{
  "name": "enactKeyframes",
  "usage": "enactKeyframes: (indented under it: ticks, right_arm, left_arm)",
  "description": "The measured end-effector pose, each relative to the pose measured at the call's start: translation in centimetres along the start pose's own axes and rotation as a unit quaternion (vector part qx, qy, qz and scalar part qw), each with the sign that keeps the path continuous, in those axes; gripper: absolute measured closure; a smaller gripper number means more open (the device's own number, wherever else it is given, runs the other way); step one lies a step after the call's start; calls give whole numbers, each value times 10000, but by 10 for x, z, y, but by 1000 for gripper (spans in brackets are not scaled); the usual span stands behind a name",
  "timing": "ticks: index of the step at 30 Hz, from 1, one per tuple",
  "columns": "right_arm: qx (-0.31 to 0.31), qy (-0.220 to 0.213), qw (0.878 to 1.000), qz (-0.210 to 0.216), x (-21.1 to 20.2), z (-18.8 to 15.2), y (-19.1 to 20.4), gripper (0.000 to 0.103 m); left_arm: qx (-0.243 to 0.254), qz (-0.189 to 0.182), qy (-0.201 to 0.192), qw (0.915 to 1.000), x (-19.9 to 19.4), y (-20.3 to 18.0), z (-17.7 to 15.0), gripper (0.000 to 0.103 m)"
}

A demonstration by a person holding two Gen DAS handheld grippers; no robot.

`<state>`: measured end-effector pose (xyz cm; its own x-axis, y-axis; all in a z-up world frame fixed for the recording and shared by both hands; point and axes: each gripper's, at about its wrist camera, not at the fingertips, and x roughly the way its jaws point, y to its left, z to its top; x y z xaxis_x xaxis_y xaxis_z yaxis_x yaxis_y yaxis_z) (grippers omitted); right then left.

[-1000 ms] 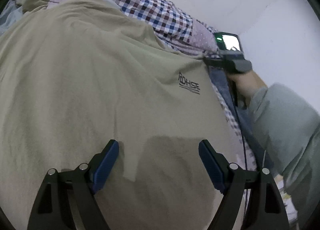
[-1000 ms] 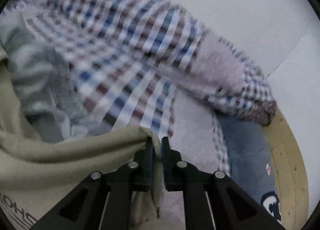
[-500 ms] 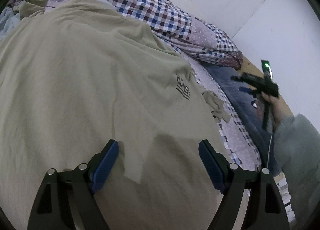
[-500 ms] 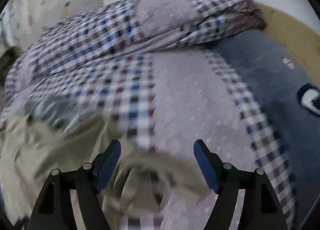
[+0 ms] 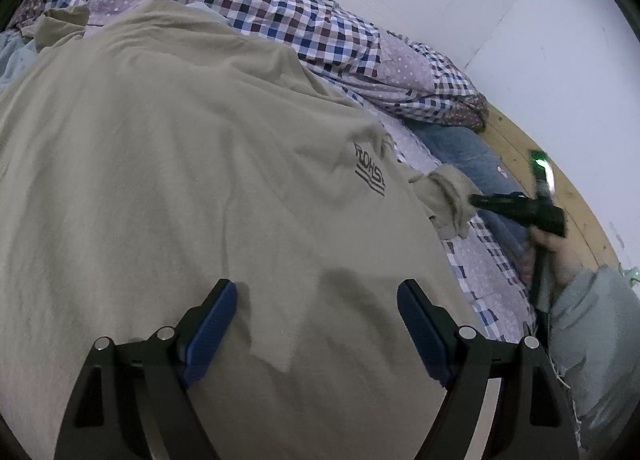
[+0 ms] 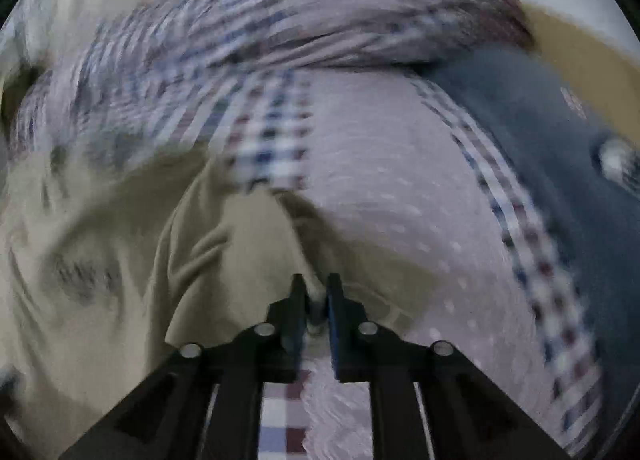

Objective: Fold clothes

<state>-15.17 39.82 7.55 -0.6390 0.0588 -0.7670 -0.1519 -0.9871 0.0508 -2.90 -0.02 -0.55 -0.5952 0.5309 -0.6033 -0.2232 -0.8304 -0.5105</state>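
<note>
- The left gripper [image 5: 316, 324] had its two blue-padded jaws spread wide, hovering over the one khaki shirt [image 5: 180, 164]; nothing sat between them, and whether the pads touched the cloth could not be told.
- The right gripper [image 6: 316, 296] had its jaws pressed together, pinching a bunched sleeve [image 6: 248, 244] of the shirt; the right wrist view was blurred, so the exact fold in the grip was hard to make out.
- From the left wrist view, the right gripper [image 5: 476, 202] met that sleeve [image 5: 444, 196] at the shirt's right edge, held by one hand [image 5: 560, 256] in a grey sleeve cut off by the frame.
- The shirt lay spread flat on the bed, a dark printed logo [image 5: 370, 174] near the pinched sleeve; its near hem ran out of frame.
- One checked quilt [image 5: 280, 8] lay heaped beyond the shirt, touching its far edge.
- One blue sheet [image 5: 464, 148] showed beside the quilt, with a wooden bed edge [image 5: 560, 188] past it.
- A second sleeve [image 5: 60, 20] lay at the far left corner.
</note>
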Motion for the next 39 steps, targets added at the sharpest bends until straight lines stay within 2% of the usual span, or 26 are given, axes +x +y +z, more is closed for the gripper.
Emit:
enactKeyframes:
  ticks: [2,4,7,10,15,16,17,18,20,24,27,28,32,36,39]
  right_arm:
    - [780,-203,9966,160,-15,-3,-45,42]
    - [1458,-177,9890,151,-12,-8,-84,40]
    - [2180,152,9741,573,13,-18,-118,40]
    - [2270,334,9692,890,37,-28,-117,40]
    - [1818,503,9797,686,75,-26,-88,40]
    - [1741,491,9817,596,80,-24,-84,42]
    - [1621,459,9844,504,82,-22,-78,59]
    - [1447,431,9876,440,82,-20,-72,95]
    - [1267,408,9906,307,77,-18,-68,97]
    - [1228,-41,9922,-197,30,-5,-90,98]
    - [1385,-434,9864,-775,-21,2,-131,99]
    - [1398,-515,9829,-1084,-39,4,-146,99]
    - [1581,-518,9677,-1896,-91,-5,-205,98]
    - [1787,-533,9558,-2274,-125,-25,-245,98]
    - [1598,-512,9548,-2455,-142,-47,-251,96]
  left_arm:
    - [29,32,-1,10000,1,-1,0,18]
    - [52,55,-1,10000,1,-1,-1,18]
    - [82,85,-10,9999,2,-2,-1,18]
    - [133,138,-10,9998,4,-3,-2,18]
    - [153,136,-2,9998,6,-2,-2,18]
    - [149,128,0,9998,6,-2,-2,18]
    - [146,119,1,9998,6,-1,-2,18]
    - [143,110,5,9998,7,-1,-1,18]
    - [132,88,6,9999,7,0,-2,18]
    - [119,63,13,9999,8,1,-1,18]
    - [128,67,14,9999,7,1,0,18]
    - [132,68,14,9999,7,1,0,18]
    - [156,93,15,9998,8,0,1,18]
    - [170,103,19,9998,8,1,2,18]
    - [195,118,29,9997,9,1,3,18]
